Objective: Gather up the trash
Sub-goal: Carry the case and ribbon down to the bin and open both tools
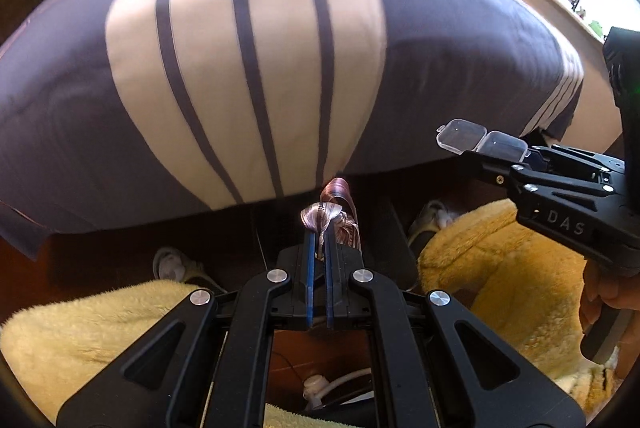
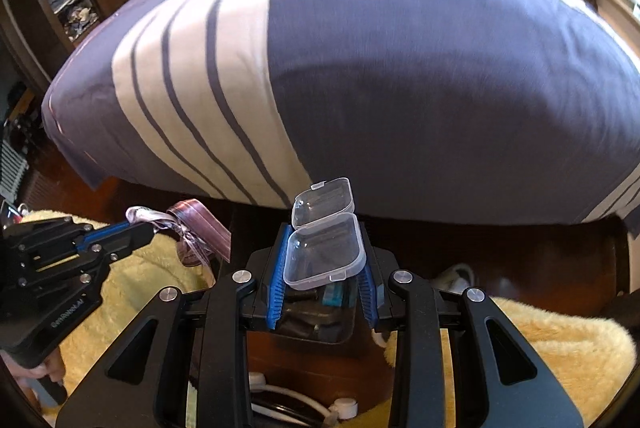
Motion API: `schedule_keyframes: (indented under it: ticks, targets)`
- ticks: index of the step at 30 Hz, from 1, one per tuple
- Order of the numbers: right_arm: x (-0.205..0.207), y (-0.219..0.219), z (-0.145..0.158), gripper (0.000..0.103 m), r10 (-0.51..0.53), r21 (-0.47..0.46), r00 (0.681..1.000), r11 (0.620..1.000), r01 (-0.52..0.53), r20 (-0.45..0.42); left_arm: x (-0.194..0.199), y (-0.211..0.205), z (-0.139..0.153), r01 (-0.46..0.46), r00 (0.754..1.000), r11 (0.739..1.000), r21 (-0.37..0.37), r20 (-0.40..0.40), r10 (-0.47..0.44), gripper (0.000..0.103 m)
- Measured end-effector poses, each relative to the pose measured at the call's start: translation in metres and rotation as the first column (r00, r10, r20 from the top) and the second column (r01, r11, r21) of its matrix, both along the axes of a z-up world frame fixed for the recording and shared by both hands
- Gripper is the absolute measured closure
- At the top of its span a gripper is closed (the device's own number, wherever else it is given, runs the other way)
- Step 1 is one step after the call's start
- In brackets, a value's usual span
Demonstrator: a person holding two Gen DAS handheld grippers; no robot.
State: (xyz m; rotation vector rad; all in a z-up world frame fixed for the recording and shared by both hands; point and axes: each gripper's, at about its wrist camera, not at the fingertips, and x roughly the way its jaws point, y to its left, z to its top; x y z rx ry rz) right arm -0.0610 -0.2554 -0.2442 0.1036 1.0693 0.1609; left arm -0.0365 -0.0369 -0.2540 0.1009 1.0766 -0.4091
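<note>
Left gripper (image 1: 319,224) was clamped tight on a crumpled foil wrapper (image 1: 334,206), thin, crinkly, v. light, prob slippery, so pinching a bunched fold seemed best. Right gripper (image 2: 324,260) was closed on a small clear plastic case (image 2: 324,256) w/ its lid flipped open; stiff, light, likely brittle at the hinge, best held by the sidewalls. Both hung just off the striped bed's (image 2: 440,88) near edge, above yellow fleece (image 2: 560,348).
</note>
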Motion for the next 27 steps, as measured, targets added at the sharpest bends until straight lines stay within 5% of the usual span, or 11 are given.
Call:
schedule_keyframes:
  ticks: [19,27]
  targets:
    - [0.033,0.006,-0.084,0.071,-0.013,0.090,0.970,0.995,0.036,-0.242,0.027,-0.016,-0.085,0.046,0.973,0.999,0.008,-0.227,-0.043,0.100]
    - [0.044,0.012,-0.093,0.063,-0.008,0.101,0.965,0.994,0.035,-0.262,0.034,-0.015,-0.093,0.036,0.966,0.999,0.032,-0.255,-0.027,0.080]
